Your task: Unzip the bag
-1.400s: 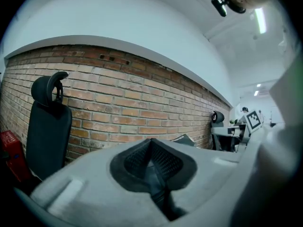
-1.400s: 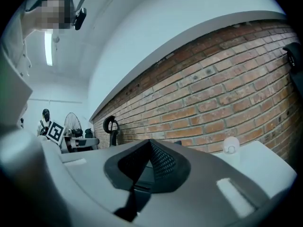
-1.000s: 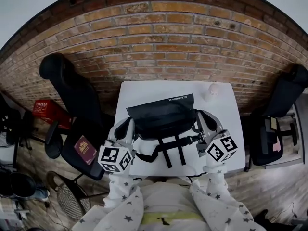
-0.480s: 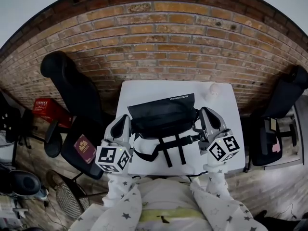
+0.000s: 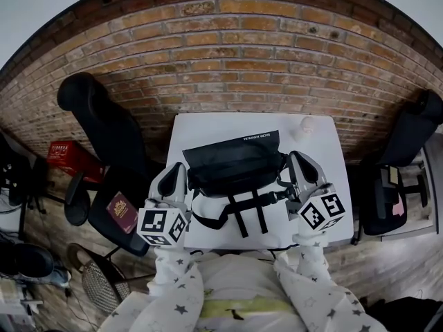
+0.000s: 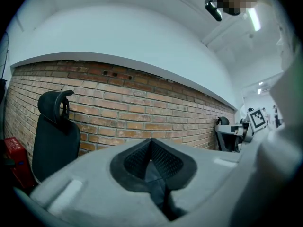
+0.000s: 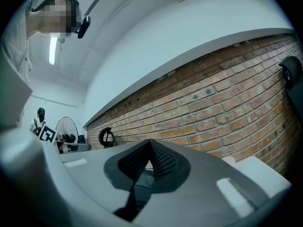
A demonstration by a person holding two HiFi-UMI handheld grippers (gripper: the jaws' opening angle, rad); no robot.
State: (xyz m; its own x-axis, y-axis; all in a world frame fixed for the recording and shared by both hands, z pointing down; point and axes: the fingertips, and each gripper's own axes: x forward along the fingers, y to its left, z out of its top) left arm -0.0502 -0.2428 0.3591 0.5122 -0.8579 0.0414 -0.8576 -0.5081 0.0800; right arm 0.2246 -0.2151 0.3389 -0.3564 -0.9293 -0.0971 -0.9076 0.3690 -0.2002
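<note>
The left gripper has its jaws pressed together with nothing caught between them, the tips meeting in a neat point. It points level toward the brick wall and sits just off the left end of the black bag. The right gripper is the same, jaws closed and empty, lying along the bag's right end. From where I stand I can't tell whether either tip actually touches the fabric. The bag lies in the middle of the small white table, its flap carrying a line of white print near the far edge and its black straps trailing toward the person, whose star-patterned sleeves reach in from below. A small white object stands on the table's far right corner, well apart from the bag. A black office chair stands to the left of the table with a dark red booklet on its seat, and another chair stands to the right.
</note>
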